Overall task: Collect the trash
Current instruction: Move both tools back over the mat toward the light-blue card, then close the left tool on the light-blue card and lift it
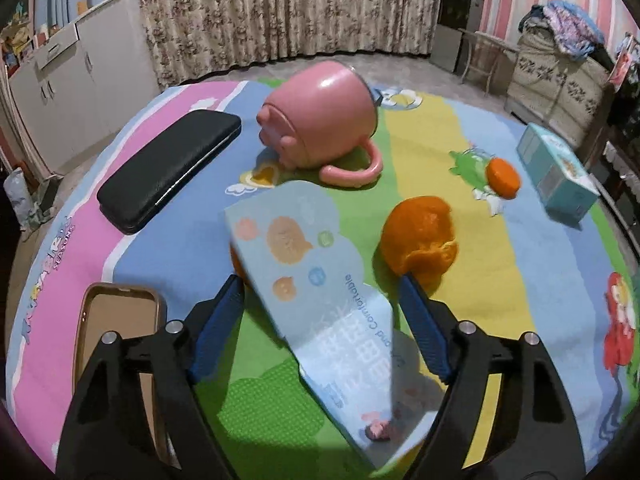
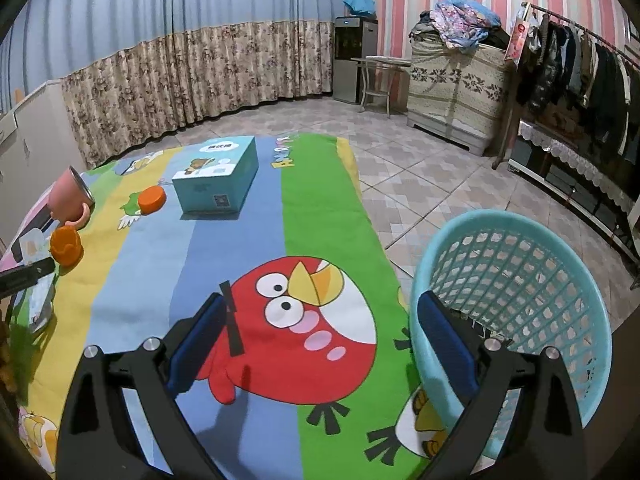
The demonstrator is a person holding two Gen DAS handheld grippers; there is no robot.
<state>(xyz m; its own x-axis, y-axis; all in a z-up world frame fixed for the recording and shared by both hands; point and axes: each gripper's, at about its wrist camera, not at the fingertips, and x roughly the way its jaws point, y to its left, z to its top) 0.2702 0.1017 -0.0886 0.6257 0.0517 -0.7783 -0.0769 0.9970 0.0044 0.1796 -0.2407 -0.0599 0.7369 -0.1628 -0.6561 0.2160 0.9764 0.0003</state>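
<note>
Left wrist view: the left tongs point(image 1: 320, 284) stand released astride a pale blue paper wrapper point(image 1: 320, 280), pads not touching it; an orange peel point(image 1: 418, 240) lies just right of the wrapper. Right wrist view: the right tongs point(image 2: 322, 308) stand released over the cartoon-print cloth point(image 2: 224, 240); the teal lattice basket point(image 2: 520, 280) sits right of it.

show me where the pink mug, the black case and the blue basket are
Pink mug point(image 1: 320, 116), left wrist view, on its rounded side.
Black case point(image 1: 168, 168), left wrist view, on its top face.
Blue basket point(image 2: 532, 280), right wrist view, on its mesh wall.
</note>
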